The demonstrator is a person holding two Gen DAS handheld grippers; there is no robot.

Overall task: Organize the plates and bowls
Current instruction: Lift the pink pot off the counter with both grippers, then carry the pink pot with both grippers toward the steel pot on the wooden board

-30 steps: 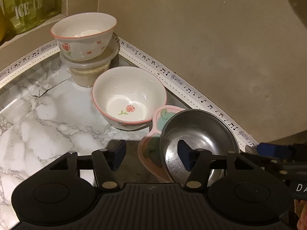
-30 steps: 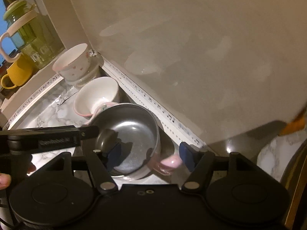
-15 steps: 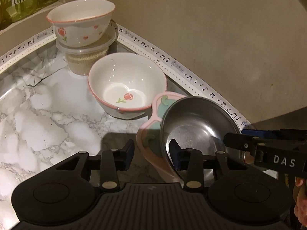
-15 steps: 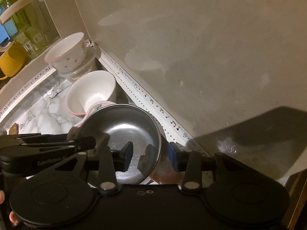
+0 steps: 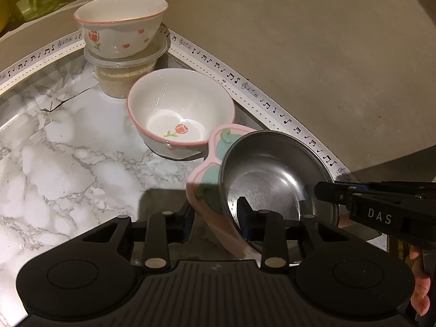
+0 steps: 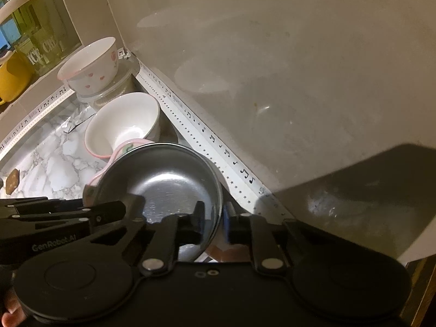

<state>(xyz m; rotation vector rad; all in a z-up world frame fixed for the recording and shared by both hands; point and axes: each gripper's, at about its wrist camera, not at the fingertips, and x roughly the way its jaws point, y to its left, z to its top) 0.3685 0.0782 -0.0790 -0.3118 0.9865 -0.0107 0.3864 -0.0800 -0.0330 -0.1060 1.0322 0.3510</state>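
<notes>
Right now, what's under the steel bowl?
The steel bowl sits in a pink dish with green shapes, partly showing at its left. The dish's middle and right side are covered.

Nearest me, a steel bowl (image 5: 269, 174) sits tilted in a pink plate (image 5: 209, 188) with green patches. Just beyond lies a white tulip bowl (image 5: 181, 114), upright. Farthest, a matching bowl (image 5: 120, 26) rests atop a clear lidded tub (image 5: 125, 73).

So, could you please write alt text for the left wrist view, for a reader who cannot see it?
The left gripper is closing, its jaws astride the near edges of a pink heart-shaped ceramic dish and the shiny steel bowl sitting in it, while the right gripper pinches the steel bowl's far rim. Behind, on the marble-patterned counter, stands a white tulip-painted bowl.
</notes>
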